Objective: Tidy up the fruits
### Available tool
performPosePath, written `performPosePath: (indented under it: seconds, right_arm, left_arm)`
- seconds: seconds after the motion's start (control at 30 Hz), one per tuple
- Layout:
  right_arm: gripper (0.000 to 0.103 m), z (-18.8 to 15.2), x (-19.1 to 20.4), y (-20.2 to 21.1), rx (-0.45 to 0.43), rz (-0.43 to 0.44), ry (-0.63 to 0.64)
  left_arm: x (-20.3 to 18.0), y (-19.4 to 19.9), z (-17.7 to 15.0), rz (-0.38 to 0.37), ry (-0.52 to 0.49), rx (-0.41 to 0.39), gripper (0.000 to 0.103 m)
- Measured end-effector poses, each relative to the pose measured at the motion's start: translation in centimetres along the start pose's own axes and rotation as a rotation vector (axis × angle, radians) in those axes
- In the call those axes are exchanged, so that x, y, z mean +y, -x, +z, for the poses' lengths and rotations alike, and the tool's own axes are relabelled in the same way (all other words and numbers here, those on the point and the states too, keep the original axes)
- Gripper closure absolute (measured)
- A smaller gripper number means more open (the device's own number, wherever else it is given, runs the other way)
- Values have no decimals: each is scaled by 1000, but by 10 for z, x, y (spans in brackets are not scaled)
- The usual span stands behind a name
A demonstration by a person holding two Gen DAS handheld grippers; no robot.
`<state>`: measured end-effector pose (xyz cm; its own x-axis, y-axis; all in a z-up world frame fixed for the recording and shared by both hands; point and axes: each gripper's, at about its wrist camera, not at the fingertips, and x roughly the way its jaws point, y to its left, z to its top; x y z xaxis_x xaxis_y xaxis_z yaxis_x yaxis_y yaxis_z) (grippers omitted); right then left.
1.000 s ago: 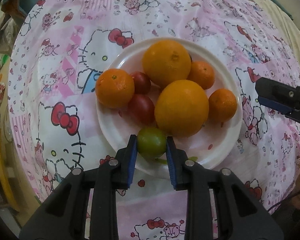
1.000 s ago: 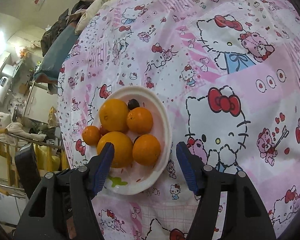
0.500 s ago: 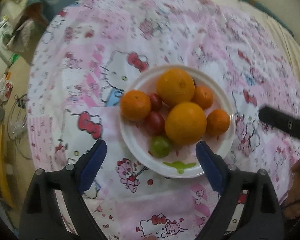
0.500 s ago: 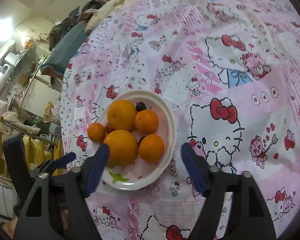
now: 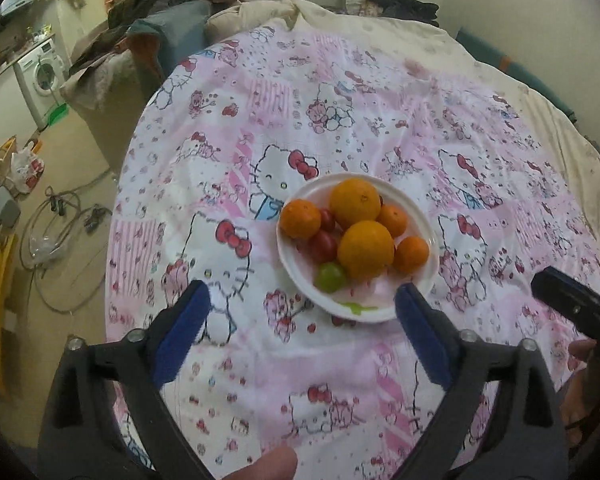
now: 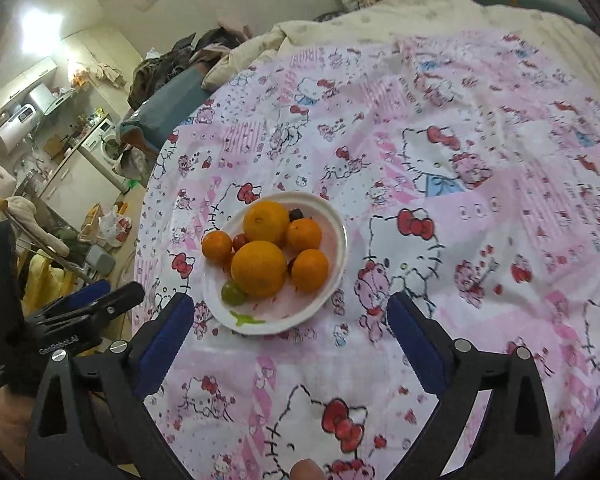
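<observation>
You see a white plate [image 5: 428, 236] holding two large oranges [image 5: 365, 249] in deep orange, smaller tangerines [image 5: 300, 218] of the same hue, dark red cherry tomatoes [image 5: 323, 246] and one green-yellow tomato [image 5: 330, 277]. A green smear [image 5: 356, 307] marks the plate's near edge. Your bedsheet [image 5: 340, 380] is pink and white, printed with cartoon cats wearing red bows. Your gripper pads [image 5: 182, 338] are blue on black frames.

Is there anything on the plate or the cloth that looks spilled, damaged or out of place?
Nothing stands out. All the fruit sits inside the white plate: two big oranges, three small ones, red tomatoes and the green fruit near the front rim. The green mark on the plate looks like printed decoration, not a spill. The pink cloth lies slightly wrinkled.
</observation>
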<state>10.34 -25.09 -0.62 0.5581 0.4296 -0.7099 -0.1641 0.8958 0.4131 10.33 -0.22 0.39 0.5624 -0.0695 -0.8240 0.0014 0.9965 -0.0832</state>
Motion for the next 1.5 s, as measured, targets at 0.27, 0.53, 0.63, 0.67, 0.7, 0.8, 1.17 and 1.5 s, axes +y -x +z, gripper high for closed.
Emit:
performPosePath:
  seconds: [0.27,0.53,0.63,0.67,0.7,0.8,1.17,1.5]
  right_arm:
    - [1,-22,15,20,-58,-42,56]
    - [1,-46,28,37,-144,-107,102]
    - [0,-52,33,39,-183,-130,119]
    - [0,-53,33,38,-187,-134,117]
    - [0,-53,33,37,-188,-139,116]
    - [0,-52,35,31,-191,-169,133]
    - [0,-53,36,22,-186,-179,143]
    - [0,-53,36,22,-187,-179,141]
  left_arm:
    - [1,33,-26,16,-6,-87,1]
    - [0,60,-43,-11,5,-181,1]
    - [-2,65,-46,18,3,-230,1]
    - [-4,66,-48,35,-9,-241,1]
    - [-6,66,-48,52,-21,-249,1]
    - [-9,64,-49,74,-43,-261,1]
    - [-10,55,-51,91,-38,-242,1]
    - [-11,53,-53,91,-47,-234,1]
